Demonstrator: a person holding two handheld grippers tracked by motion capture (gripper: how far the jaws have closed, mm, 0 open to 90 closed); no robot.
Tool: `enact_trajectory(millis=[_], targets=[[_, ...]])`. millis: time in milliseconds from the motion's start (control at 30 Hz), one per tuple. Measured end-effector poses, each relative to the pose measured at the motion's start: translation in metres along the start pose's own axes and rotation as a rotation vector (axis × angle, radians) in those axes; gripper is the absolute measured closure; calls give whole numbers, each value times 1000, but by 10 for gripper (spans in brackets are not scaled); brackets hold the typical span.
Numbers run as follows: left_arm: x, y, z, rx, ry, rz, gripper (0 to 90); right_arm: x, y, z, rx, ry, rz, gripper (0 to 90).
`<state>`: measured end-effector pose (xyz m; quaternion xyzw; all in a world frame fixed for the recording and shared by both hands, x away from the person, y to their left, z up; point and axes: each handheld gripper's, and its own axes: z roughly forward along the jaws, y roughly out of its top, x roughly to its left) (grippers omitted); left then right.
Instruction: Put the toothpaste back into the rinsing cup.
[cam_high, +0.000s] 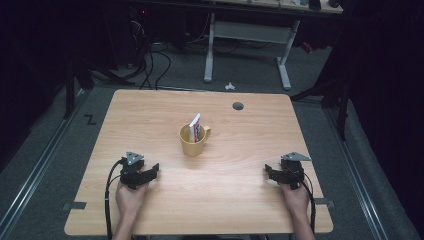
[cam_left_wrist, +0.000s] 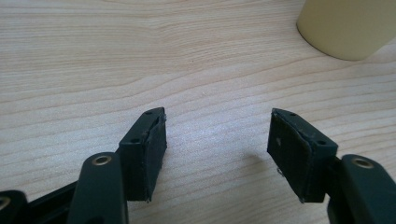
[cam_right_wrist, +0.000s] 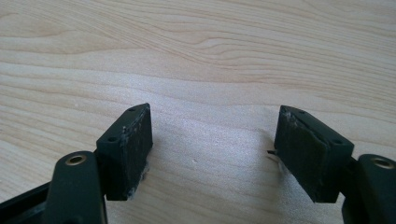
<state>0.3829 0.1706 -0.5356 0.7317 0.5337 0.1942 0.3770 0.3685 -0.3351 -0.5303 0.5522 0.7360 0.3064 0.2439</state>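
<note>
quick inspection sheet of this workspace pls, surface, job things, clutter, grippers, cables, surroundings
surface: light wooden table, bare apart from one mug; a round grommet hole near the far edge.
job's things: yellow mug upright near the centre, handle to its right; a white and red packet stands in it, leaning.
clutter: nothing seen.
grippers: left gripper and right gripper rest low at the near side, each held in a hand, jaws apart with nothing between them.
cables: a black cable trails from the left gripper; another runs back from the right one.
surroundings: dark room, grey floor, a white-legged desk beyond the table, floor cables at far left.
</note>
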Motion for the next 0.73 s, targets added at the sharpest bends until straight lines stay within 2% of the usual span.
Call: enact_trajectory(millis=[333,467,733], targets=[[-4,-1,0,8,20,9,335,0,0,0,0,0,1,279],[-5,-2,-1,2,27,-6,326,0,0,0,0,0,1,279],[-2,-3,-3,-4,10,-33,323,0,0,0,0,0,1,279]])
